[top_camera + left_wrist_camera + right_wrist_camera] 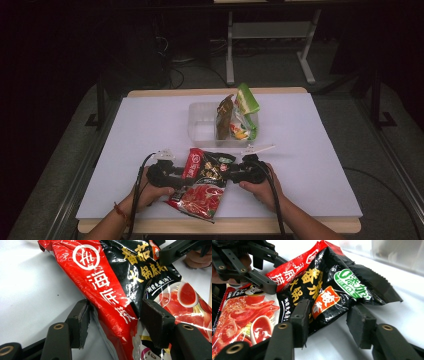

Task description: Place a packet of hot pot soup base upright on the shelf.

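Both forearms reach in low over the near edge. The left hand (150, 192) grips the black two-jaw left gripper (181, 172) — jaws parted, pointing right. The right hand (261, 187) holds the black right gripper (227, 173), jaws parted too — pointing left.

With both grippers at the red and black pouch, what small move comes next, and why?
Probably close both grippers, left and right: their jaws stand open astride opposite edges of the red and black foil pouch, which looks not yet clamped. Clear plastic tub beyond suggests its destination.

Black hand-held gripper (187, 175) jaws, brass-coloured rivets, trailing cables.
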A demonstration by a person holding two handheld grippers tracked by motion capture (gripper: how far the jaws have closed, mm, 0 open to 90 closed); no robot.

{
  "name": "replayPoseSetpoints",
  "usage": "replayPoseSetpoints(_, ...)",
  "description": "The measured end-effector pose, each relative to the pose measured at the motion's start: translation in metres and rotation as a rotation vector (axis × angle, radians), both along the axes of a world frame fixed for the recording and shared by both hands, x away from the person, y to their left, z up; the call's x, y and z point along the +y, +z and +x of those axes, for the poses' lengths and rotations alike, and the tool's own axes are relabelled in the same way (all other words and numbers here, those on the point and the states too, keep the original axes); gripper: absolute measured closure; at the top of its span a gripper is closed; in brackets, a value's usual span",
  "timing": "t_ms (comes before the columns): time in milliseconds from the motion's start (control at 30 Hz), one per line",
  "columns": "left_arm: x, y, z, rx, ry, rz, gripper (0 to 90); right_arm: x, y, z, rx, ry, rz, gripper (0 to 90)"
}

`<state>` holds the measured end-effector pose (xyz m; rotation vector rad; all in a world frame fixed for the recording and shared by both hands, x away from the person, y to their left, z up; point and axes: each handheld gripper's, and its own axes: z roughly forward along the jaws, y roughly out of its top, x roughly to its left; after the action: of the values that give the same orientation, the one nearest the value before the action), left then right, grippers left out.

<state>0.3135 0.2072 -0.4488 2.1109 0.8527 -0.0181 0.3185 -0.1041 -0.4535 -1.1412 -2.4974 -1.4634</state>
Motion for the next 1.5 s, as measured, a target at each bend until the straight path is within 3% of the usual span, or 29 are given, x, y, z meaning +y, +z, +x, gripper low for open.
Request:
replayPoseSetpoints(233, 0.002, 0.003, -0.002, -0.016, 0.004, -0.012, 42.0, -0.002, 0.007, -0.004, -0.049, -0.005, 0.014, 62.9)
replayPoseSetpoints(433, 0.007, 0.005, -0.001, -0.043, -0.001, -0.029, 41.6, -0.001, 0.01, -0.011, -0.129, -0.018, 0.014, 67.1)
replayPoseSetpoints(633, 0.013, 0.0, 0.006, -0.022, 0.036, -0.064, 29.8, -0.001, 0.013, -0.013, -0.154, -0.009, 0.013, 67.2)
replayPoseSetpoints(967, 0.0, 0.006, 0.016, 0.014, -0.087, -0.084, 29.4, 0.001, 0.022, -0.019, -0.243, 0.026, 0.016, 67.1)
replayPoseSetpoints(1100, -0.005, 0.009, 0.019, 0.039, -0.106, -0.092, 28.6, 0.001, 0.026, -0.02, -0.27, 0.042, 0.031, 67.3)
replayPoseSetpoints(1333, -0.005, 0.01, 0.019, 0.046, -0.121, -0.117, 31.9, 0.0, 0.031, -0.022, -0.299, 0.056, 0.042, 68.0)
replayPoseSetpoints(1500, -0.003, 0.018, 0.017, 0.018, -0.116, -0.151, 38.2, 0.0, 0.039, -0.025, -0.354, 0.069, 0.053, 70.5)
